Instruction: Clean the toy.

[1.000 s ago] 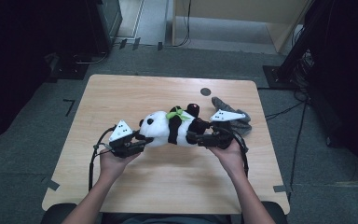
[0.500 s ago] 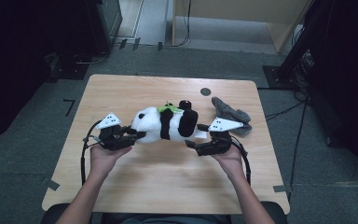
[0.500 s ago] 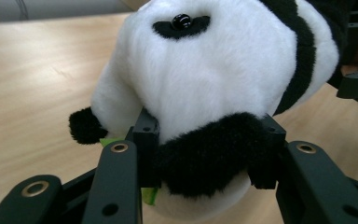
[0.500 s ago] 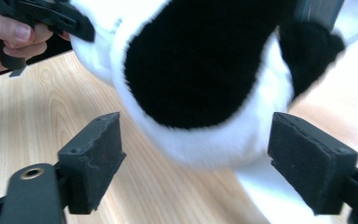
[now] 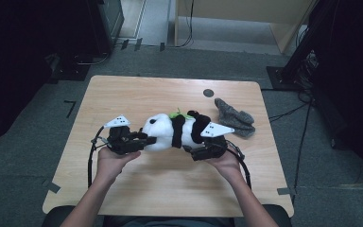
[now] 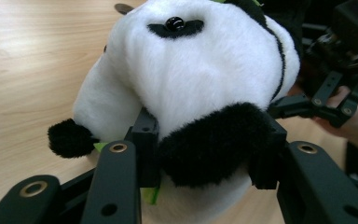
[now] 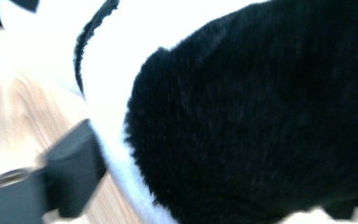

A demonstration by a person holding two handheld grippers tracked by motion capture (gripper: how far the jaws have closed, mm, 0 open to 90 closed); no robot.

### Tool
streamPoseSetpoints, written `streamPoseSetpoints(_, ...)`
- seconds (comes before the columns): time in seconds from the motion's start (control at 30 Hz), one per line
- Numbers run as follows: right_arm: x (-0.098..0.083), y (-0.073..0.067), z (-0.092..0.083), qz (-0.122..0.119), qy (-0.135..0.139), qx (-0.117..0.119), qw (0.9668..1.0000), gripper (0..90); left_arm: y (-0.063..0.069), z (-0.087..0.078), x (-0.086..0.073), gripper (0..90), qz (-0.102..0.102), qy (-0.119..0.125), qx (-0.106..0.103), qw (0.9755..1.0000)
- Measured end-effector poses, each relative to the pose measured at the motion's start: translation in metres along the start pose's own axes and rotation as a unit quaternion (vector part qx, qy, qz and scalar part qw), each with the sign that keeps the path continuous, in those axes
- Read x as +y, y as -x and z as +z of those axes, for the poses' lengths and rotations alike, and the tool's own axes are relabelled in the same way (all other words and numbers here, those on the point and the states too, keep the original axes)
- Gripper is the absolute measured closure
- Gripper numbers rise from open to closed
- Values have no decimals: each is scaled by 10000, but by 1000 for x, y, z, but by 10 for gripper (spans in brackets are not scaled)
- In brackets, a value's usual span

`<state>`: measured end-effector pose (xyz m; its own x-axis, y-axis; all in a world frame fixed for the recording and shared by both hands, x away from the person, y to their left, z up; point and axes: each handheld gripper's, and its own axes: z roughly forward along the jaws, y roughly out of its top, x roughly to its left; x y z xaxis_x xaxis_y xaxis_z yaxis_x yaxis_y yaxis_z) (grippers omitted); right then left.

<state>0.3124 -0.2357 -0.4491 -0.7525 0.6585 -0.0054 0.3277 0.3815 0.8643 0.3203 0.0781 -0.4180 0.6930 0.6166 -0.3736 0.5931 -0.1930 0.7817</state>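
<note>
Both grippers are holding the toy panda (image 5: 172, 132) lying near the middle of the table (image 5: 123, 90). Left gripper (image 5: 144, 141) is clamping a black patch on its head; right gripper (image 5: 194, 150) is standing wide around its black rear, contact blurred. Judging by this, handling is midway. Farther off, a grey sock (image 5: 235, 117) is lying untouched

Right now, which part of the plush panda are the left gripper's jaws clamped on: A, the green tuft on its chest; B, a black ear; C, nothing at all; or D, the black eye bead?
B: in the left gripper view the left gripper has its two black pads pressed on either side of a black ear of the plush panda.
</note>
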Motion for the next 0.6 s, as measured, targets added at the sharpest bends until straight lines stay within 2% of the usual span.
streamPoseSetpoints(0.07, 0, 0, 3, 105, -208, 23, 9997, 261, 1, 2, -1, 522, 86, -71, 126, 9999)
streamPoseSetpoints(0.13, 1, 1, 3, 203, -350, 21, 9992, 308, 1, 5, -2, 482, 176, -87, 202, 9996)
streamPoseSetpoints(0.23, 4, 3, 0, 318, -451, -25, 9985, 359, -2, 10, -3, 365, 317, -76, 219, 9992)
streamPoseSetpoints(0.3, 5, 6, -3, 381, -427, -41, 9984, 371, -5, 11, -5, 296, 359, 82, 175, 9992)
streamPoseSetpoints(0.37, 6, 7, -7, 424, -385, -66, 9983, 373, -5, 11, -8, 269, 473, 234, 180, 9984)
streamPoseSetpoints(0.47, 7, 8, -10, 432, -386, -157, 9982, 377, -6, 13, -10, 243, 639, 251, 147, 9975)
streamPoseSetpoints(0.53, 7, 11, -12, 538, -443, -179, 9974, 381, -9, 13, -14, 244, 872, 354, 213, 9953)
streamPoseSetpoints(0.6, 7, 15, -13, 705, -515, -240, 9959, 384, -13, 13, -17, 252, 1061, 356, 347, 9931)
